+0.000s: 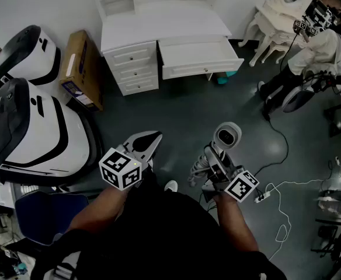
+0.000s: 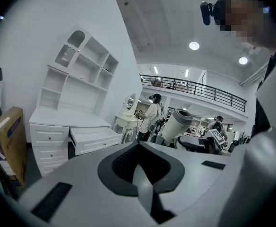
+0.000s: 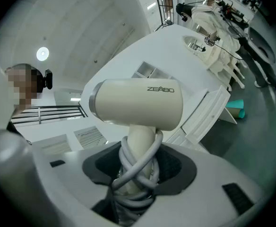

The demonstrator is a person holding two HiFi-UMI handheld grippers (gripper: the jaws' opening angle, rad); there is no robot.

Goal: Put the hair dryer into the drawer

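Note:
A cream hair dryer (image 1: 227,136) with its grey cord wound round the handle stands up from my right gripper (image 1: 214,156), which is shut on that handle. In the right gripper view the hair dryer (image 3: 138,103) fills the middle, its handle and cord clamped between the dark pads of the right gripper (image 3: 138,171). My left gripper (image 1: 147,142) is held level at the left, jaws together and holding nothing; the left gripper (image 2: 139,148) faces the dresser. The white dresser's drawer (image 1: 199,56) stands pulled out across the dark floor; the drawer (image 2: 93,138) appears again in the left gripper view.
A cardboard box (image 1: 82,69) leans left of the dresser (image 1: 159,28). Large white and black machine shells (image 1: 36,127) fill the left side. A person (image 1: 319,51) sits by white chairs at the back right. White cables and a power strip (image 1: 264,196) lie on the floor at the right.

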